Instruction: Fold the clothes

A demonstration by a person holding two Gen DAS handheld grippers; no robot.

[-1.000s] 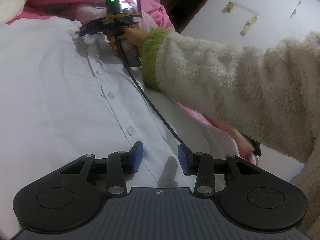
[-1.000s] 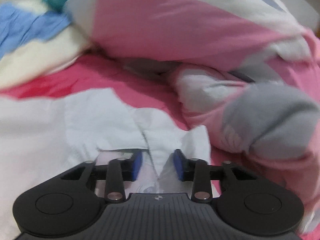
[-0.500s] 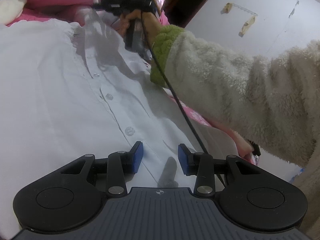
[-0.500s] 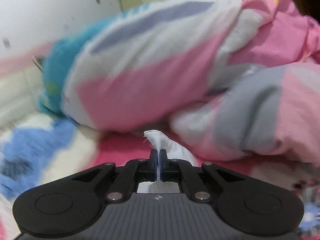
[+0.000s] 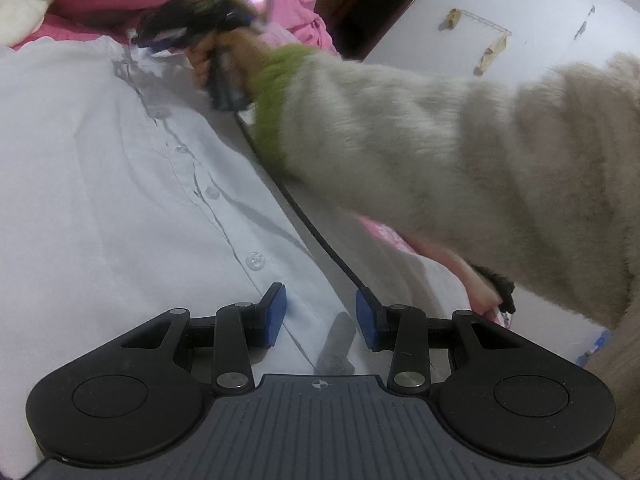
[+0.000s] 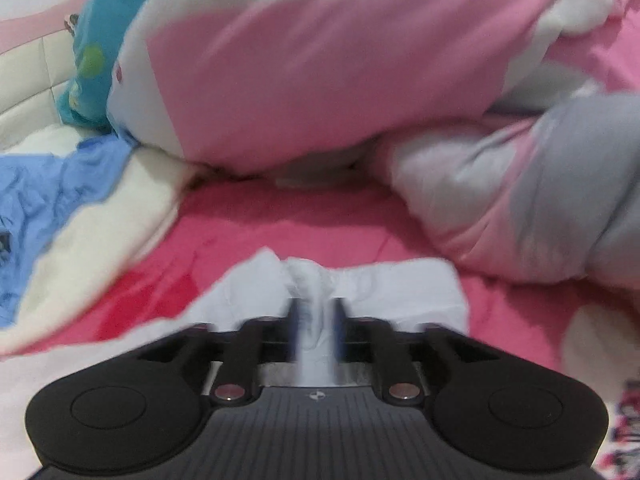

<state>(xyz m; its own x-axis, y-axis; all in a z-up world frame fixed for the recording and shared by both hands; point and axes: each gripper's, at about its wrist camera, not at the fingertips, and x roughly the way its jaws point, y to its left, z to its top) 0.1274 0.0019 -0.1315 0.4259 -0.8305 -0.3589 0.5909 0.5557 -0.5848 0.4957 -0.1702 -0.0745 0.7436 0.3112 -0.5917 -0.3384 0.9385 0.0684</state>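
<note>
A white button-up shirt [image 5: 120, 184] lies spread on a pink bed, its button placket running up the middle. My left gripper [image 5: 320, 316] is open just above the shirt's lower front, holding nothing. My right gripper [image 6: 316, 320] has its jaws a small way apart with bunched white collar fabric [image 6: 312, 280] between them; the frame is blurred. In the left wrist view the right gripper [image 5: 160, 38] is at the shirt's collar, held by a hand in a fluffy cream sleeve [image 5: 440, 152].
A pink, white and grey duvet [image 6: 320, 68] is heaped behind the collar. A blue and cream blanket [image 6: 60, 200] lies at the left. The pink sheet [image 6: 280, 220] shows between them. A black cable [image 5: 312, 232] crosses the shirt. A white wall [image 5: 520, 8] is at the right.
My right gripper shut on the collar, lifted it, then came down and left toward the bed; its jaws now stand slightly apart around the fabric. The left gripper has not moved.
</note>
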